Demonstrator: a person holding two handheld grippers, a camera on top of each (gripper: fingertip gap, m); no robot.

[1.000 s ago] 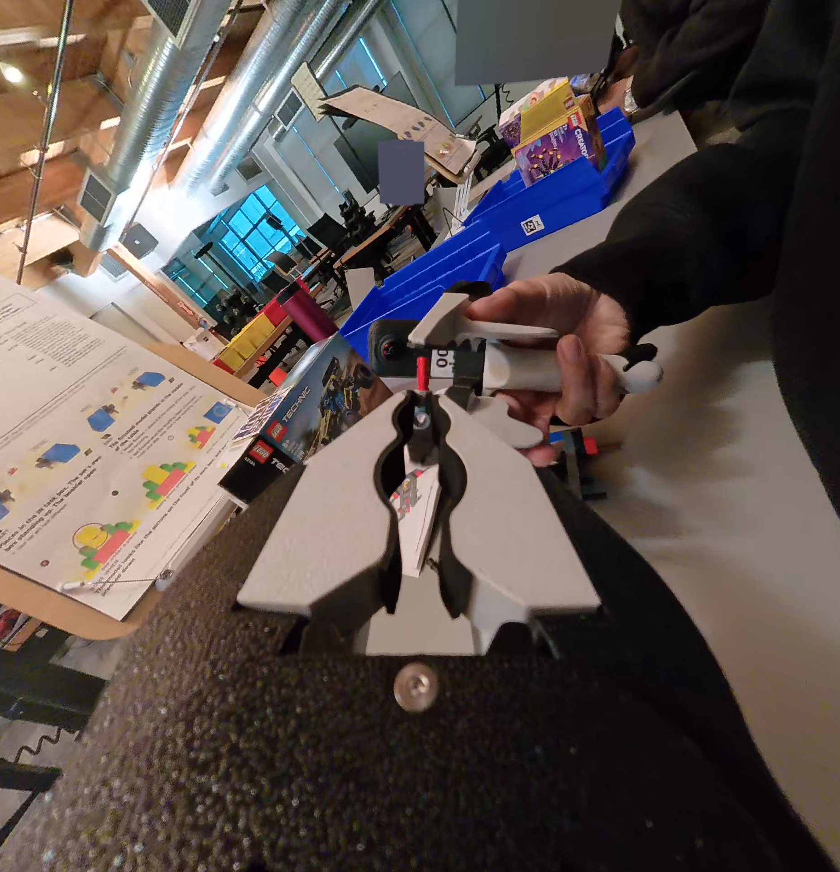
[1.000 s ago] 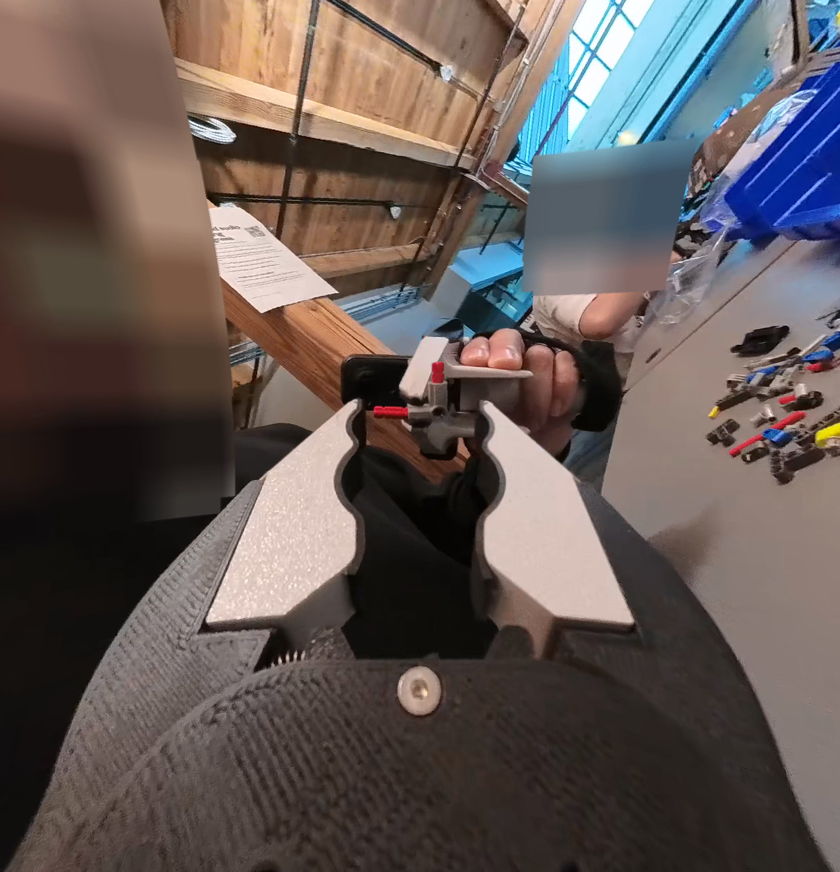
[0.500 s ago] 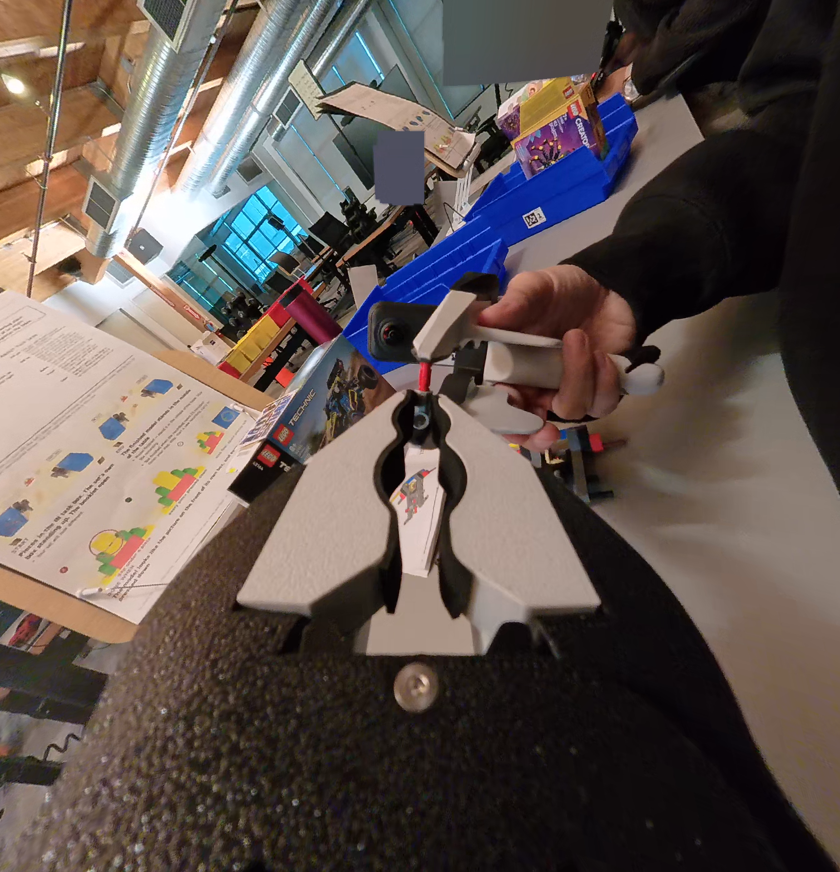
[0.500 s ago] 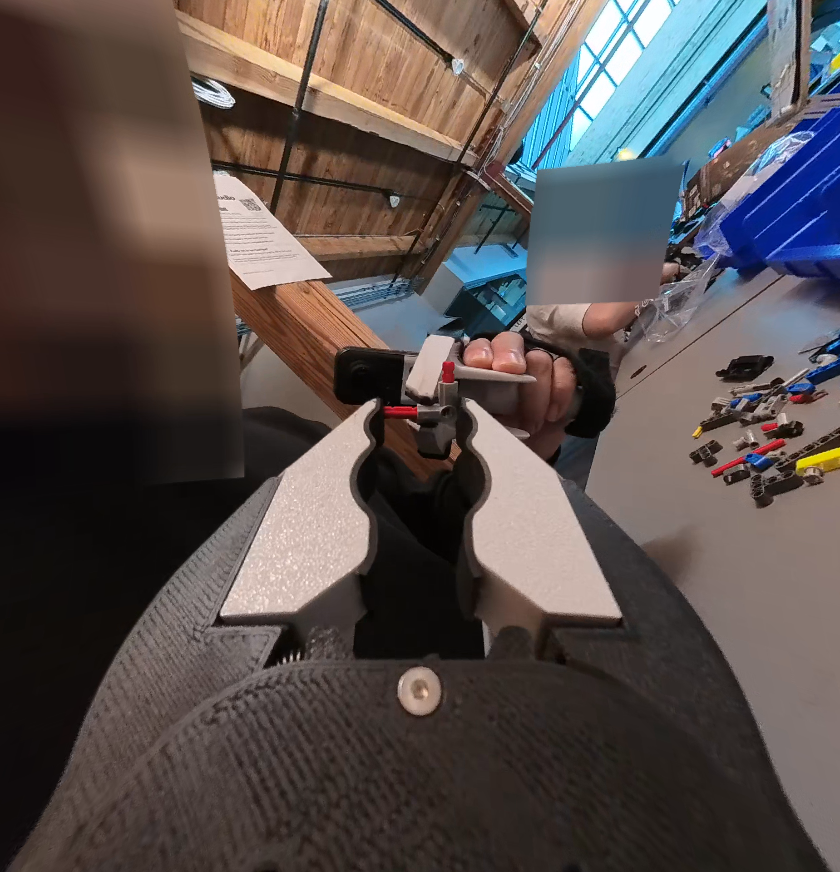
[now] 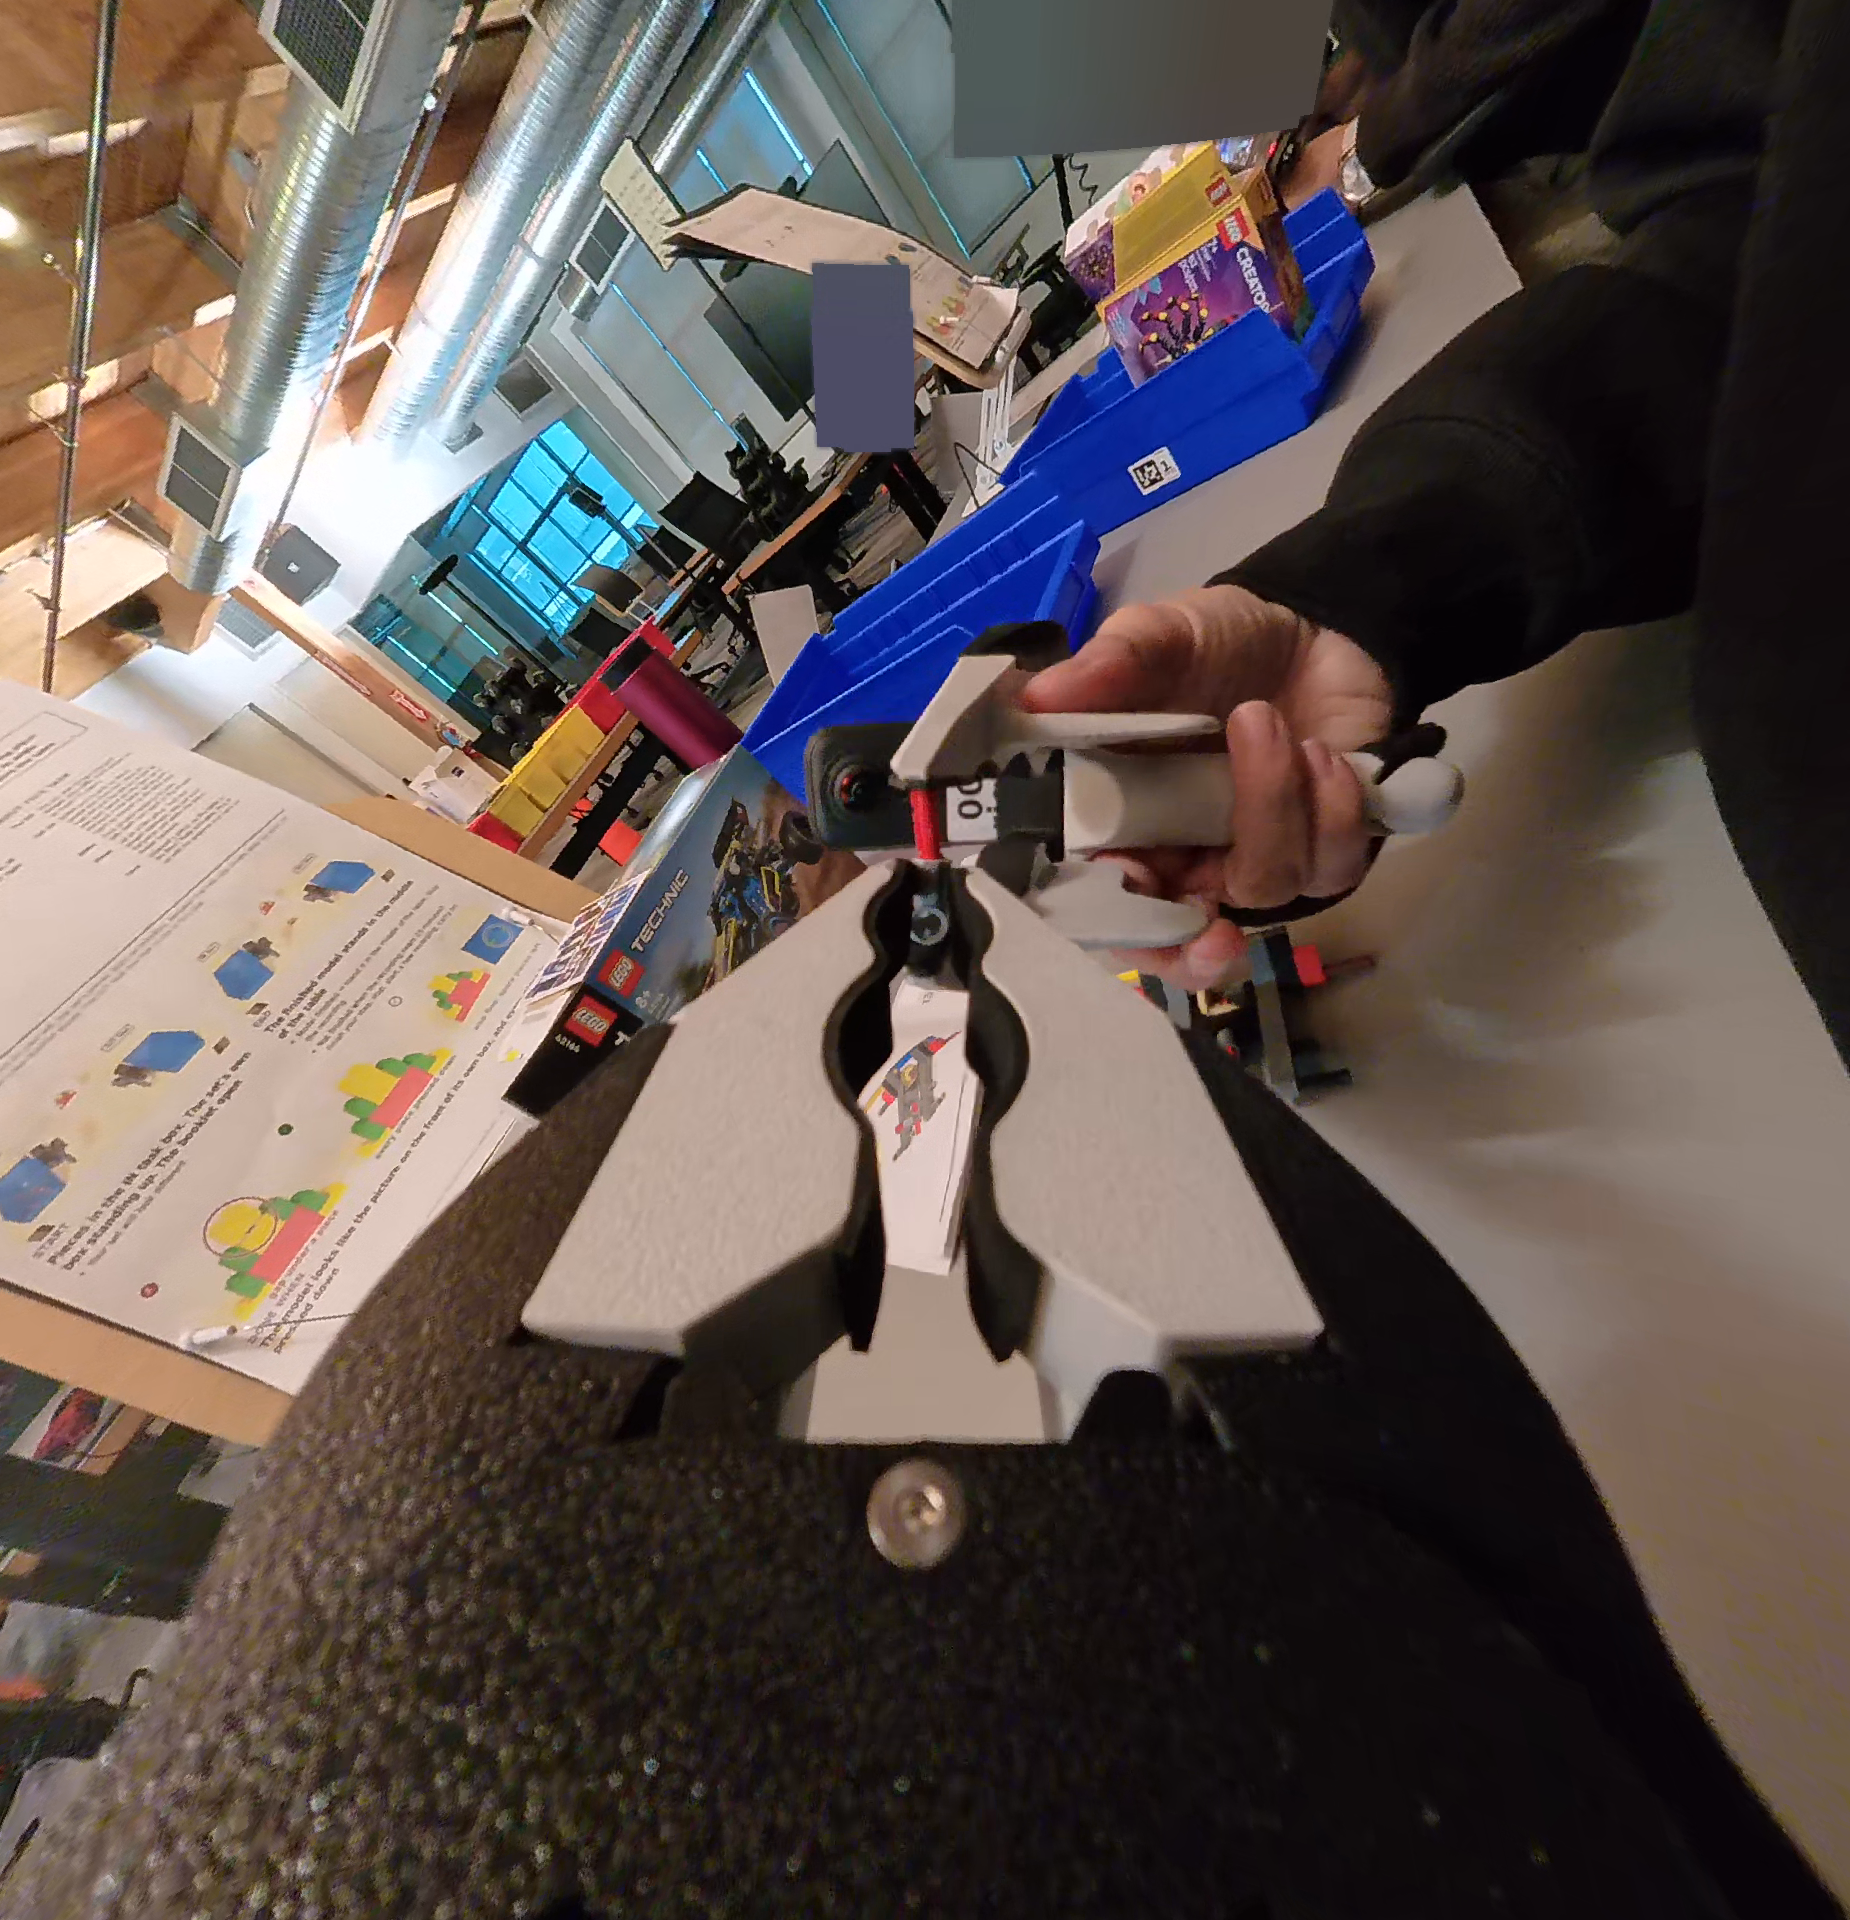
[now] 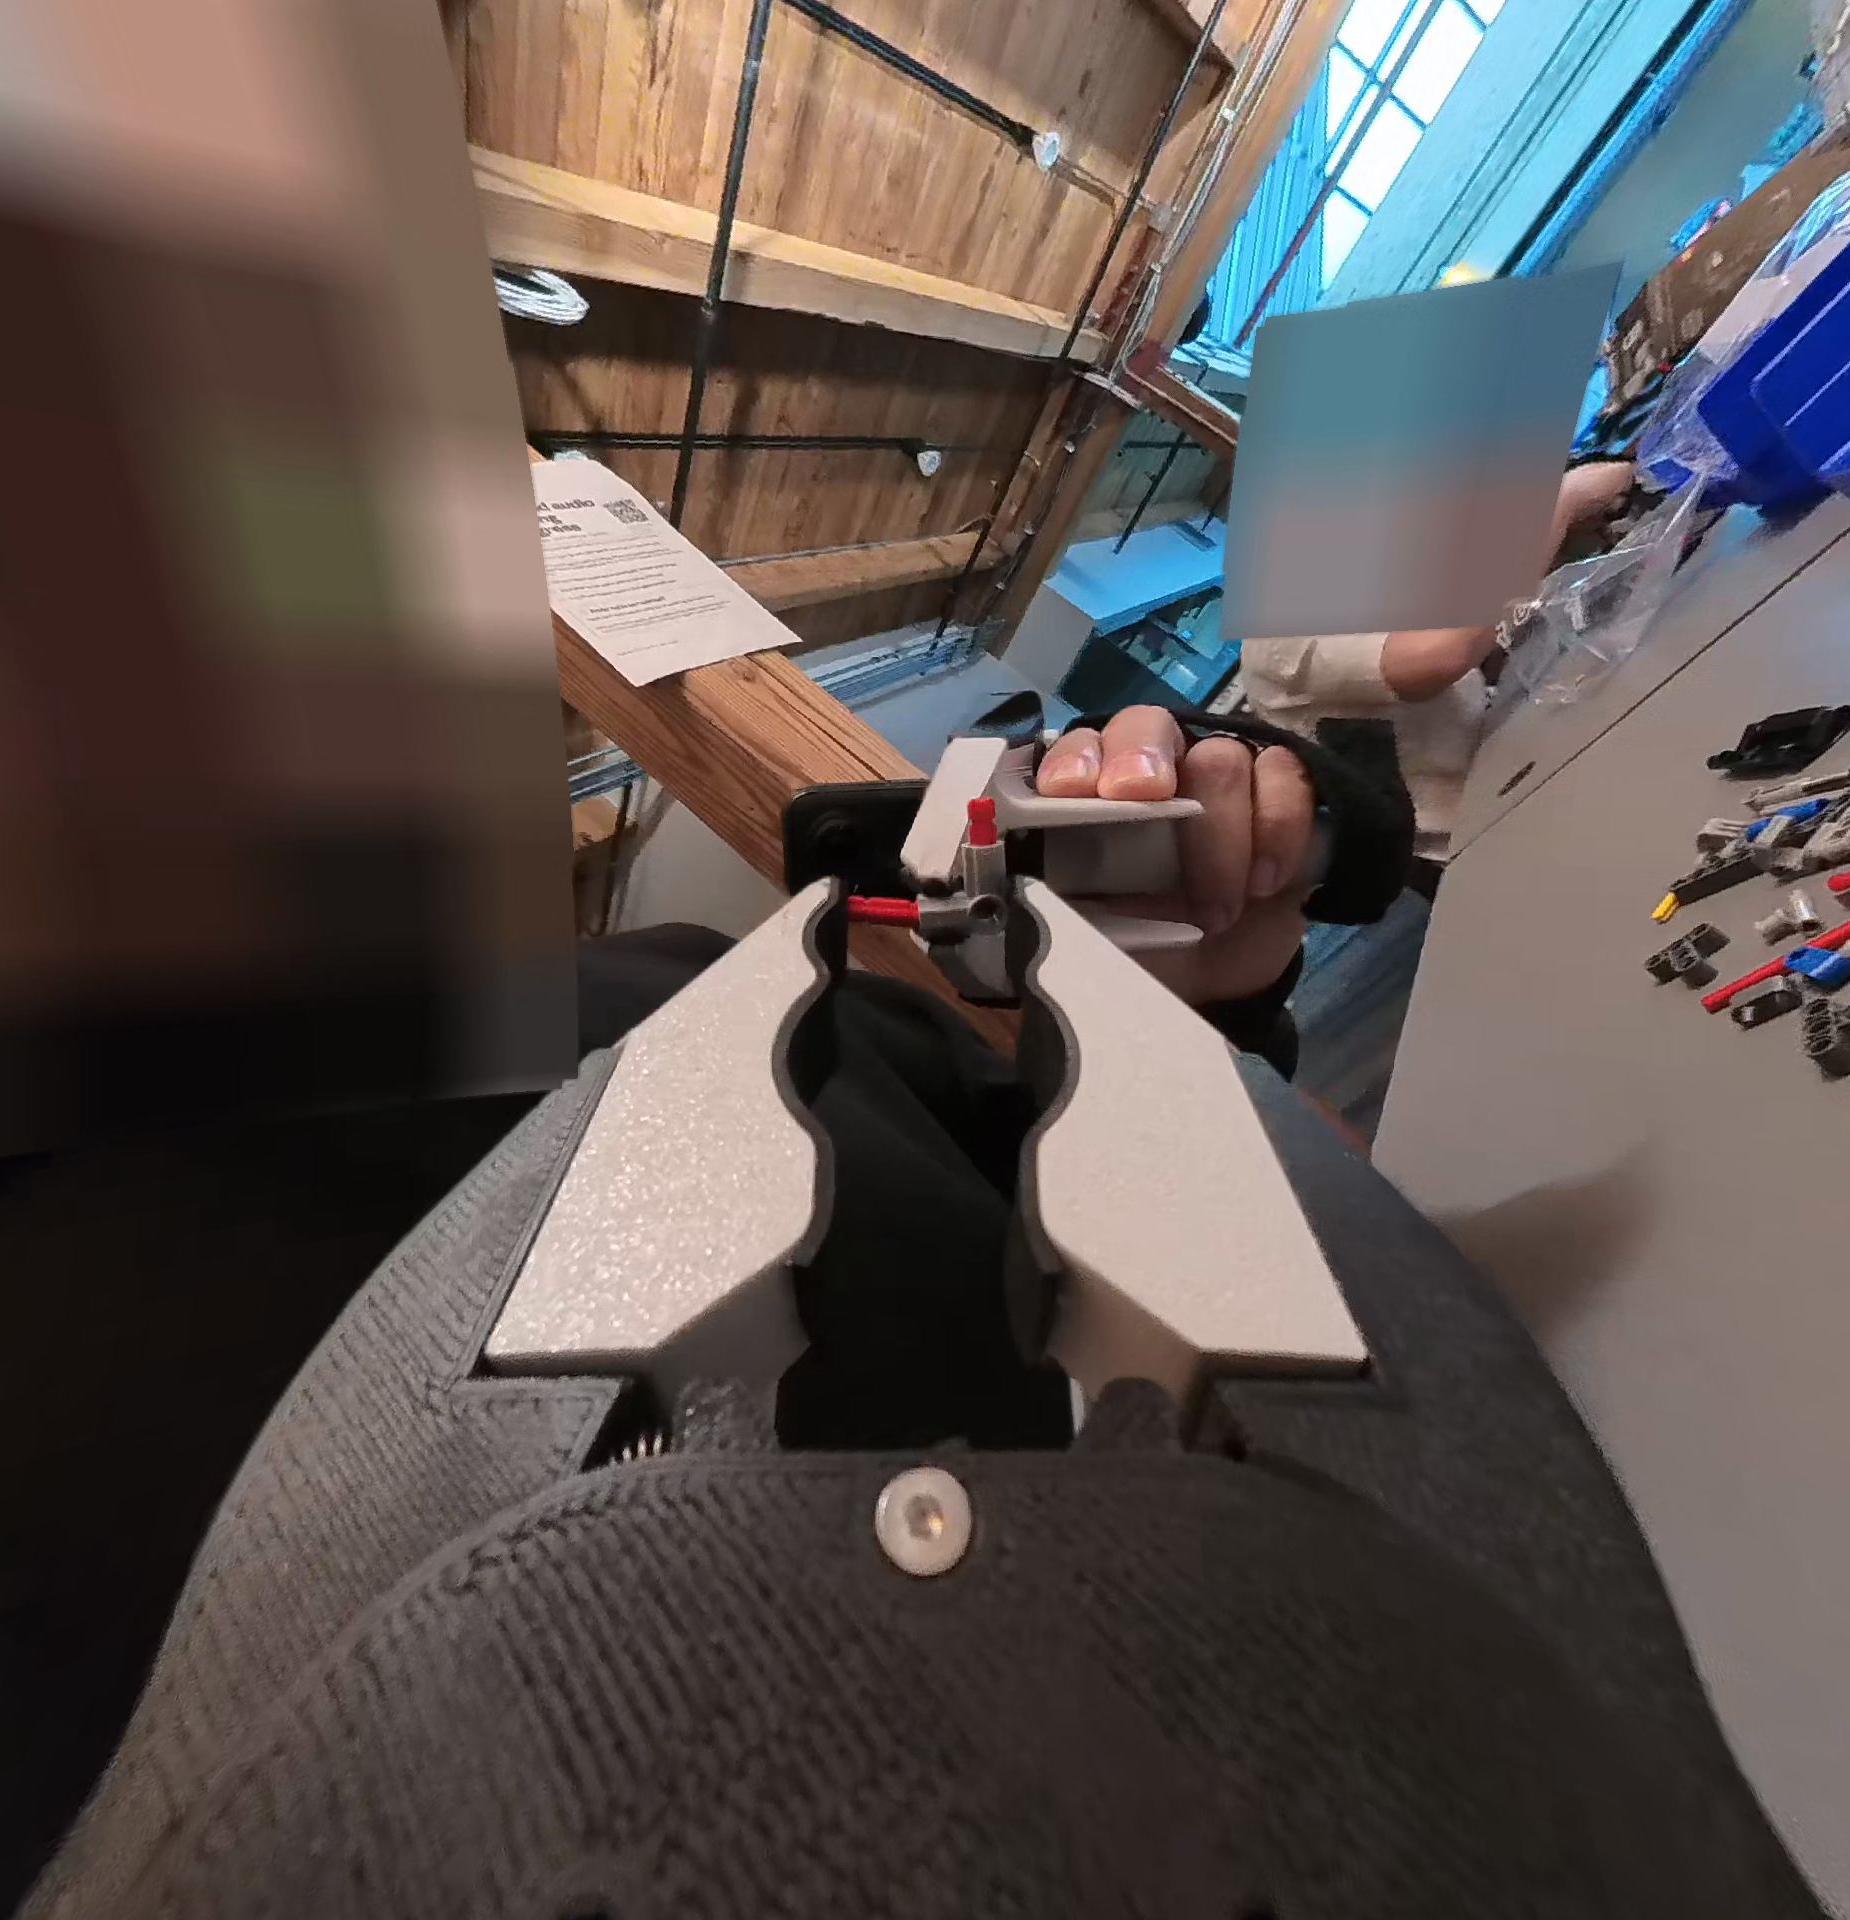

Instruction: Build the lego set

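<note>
My left gripper (image 5: 926, 904) is shut on a small grey connector (image 5: 929, 920) with a red axle (image 5: 926, 831) sticking out of it, held in the air above the table. My right gripper (image 6: 931, 912) faces it head-on. Its fingertips touch the end of that red axle (image 6: 885, 912) on one side and the grey connector (image 6: 968, 914) on the other. A second red axle (image 6: 981, 821) sticks up from the connector. The hand holding each gripper shows in the other gripper's view.
Loose lego pieces (image 6: 1794, 935) lie on the grey table (image 6: 1627, 1351). More pieces (image 5: 1274, 1008) lie under the right hand. A lego box (image 5: 692, 914), an open booklet (image 5: 921, 1122), an instruction sheet (image 5: 225, 987) and blue bins (image 5: 1004, 582) stand behind. Another person (image 6: 1347, 665) sits farther off. My left and right fingertips are right by each other.
My right gripper's fingers have narrowed from wide apart to touching the axle and connector. Both grippers have drawn slightly closer together. My left gripper kept its hold.
</note>
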